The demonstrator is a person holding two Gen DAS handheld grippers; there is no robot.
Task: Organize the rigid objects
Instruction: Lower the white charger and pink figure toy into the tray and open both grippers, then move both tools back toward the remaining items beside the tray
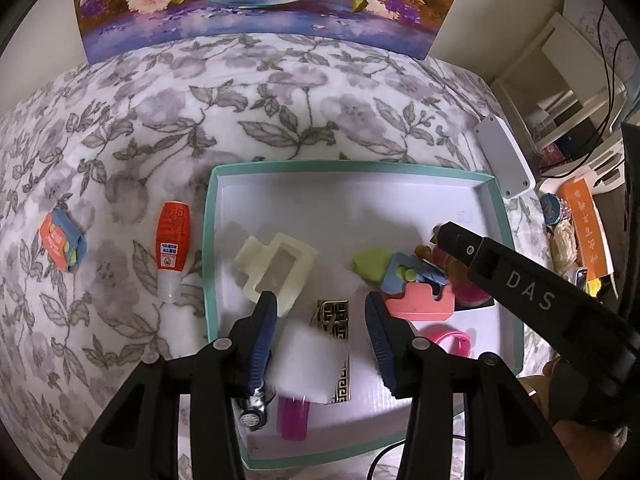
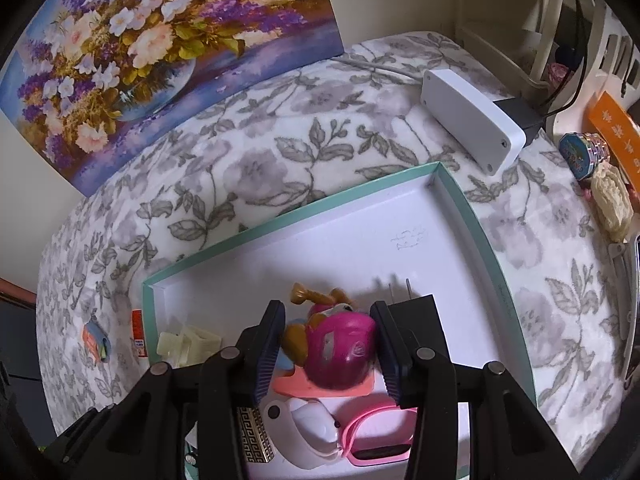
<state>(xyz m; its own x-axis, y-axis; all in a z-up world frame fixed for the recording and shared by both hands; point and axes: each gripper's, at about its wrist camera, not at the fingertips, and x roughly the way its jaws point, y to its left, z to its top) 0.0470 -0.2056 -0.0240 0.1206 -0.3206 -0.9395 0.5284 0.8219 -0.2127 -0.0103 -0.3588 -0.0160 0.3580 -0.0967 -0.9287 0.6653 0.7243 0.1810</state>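
Black arm of right gripper (image 1: 440,236) reads "DAS"; left gripper (image 1: 320,312) jaws wide; right jaws wide.

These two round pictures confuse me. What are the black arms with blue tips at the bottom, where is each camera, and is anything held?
They are two handheld grippers, one in each of a person's hands, not a robot. Each carries a wide-angle camera looking along its jaws. The left gripper and right gripper are both open over a shallow white box with a teal rim on a grey flowered blanket. Nothing is gripped. A round magenta toy sits between the right jaws. A red and white tube lies outside the box.
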